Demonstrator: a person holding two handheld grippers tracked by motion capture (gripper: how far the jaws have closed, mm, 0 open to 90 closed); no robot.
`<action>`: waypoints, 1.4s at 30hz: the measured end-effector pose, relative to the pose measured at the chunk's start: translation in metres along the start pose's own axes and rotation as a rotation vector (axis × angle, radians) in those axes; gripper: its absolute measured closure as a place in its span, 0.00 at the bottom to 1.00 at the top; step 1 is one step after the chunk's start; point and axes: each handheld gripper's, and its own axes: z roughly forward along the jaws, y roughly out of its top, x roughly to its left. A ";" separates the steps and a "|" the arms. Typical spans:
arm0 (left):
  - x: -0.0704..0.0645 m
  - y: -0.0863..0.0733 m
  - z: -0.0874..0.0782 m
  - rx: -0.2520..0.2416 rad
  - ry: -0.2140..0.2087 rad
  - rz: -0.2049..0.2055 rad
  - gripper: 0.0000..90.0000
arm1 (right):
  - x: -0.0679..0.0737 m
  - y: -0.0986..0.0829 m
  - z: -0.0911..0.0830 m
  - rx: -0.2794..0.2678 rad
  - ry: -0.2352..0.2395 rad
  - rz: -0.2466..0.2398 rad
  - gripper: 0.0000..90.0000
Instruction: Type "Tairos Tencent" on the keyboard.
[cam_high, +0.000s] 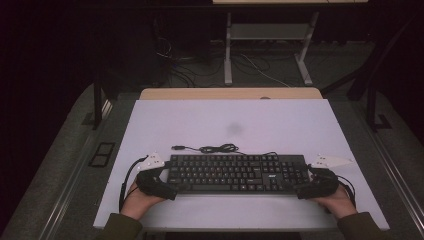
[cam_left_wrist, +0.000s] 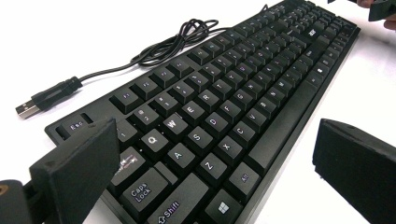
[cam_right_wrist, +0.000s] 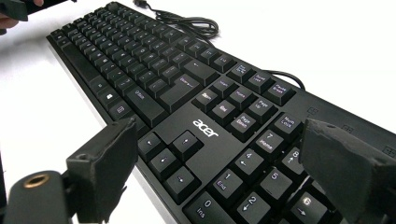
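Note:
A black Acer keyboard (cam_high: 237, 172) lies flat on the white tabletop (cam_high: 230, 120), near its front edge. Its cable (cam_high: 217, 148) coils behind it and ends in a loose USB plug (cam_left_wrist: 28, 109). My left gripper (cam_high: 169, 186) is at the keyboard's left end, open. In the left gripper view (cam_left_wrist: 215, 172) one jaw hangs over the Tab key and the other stands off the front edge. My right gripper (cam_high: 306, 187) is at the right end, open (cam_right_wrist: 224, 158), with one jaw over the number pad and one off the front edge. Nothing is gripped.
A dark smudge (cam_high: 234, 129) marks the tabletop behind the cable. A wooden desk edge (cam_high: 230, 93) runs along the back. Beyond it stand a white metal frame (cam_high: 270, 35) and floor cables (cam_high: 190, 70). Metal rails flank the table.

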 end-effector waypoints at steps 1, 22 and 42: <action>0.000 0.000 0.000 0.000 0.001 -0.001 0.00 | 0.000 0.000 0.000 0.000 0.001 -0.001 0.13; -0.003 0.002 0.000 -0.002 0.002 0.005 0.00 | 0.006 0.013 0.006 -0.003 0.031 -0.015 0.13; -0.006 0.006 0.002 -0.011 0.003 0.007 0.00 | 0.013 0.025 0.019 -0.009 0.075 -0.024 0.13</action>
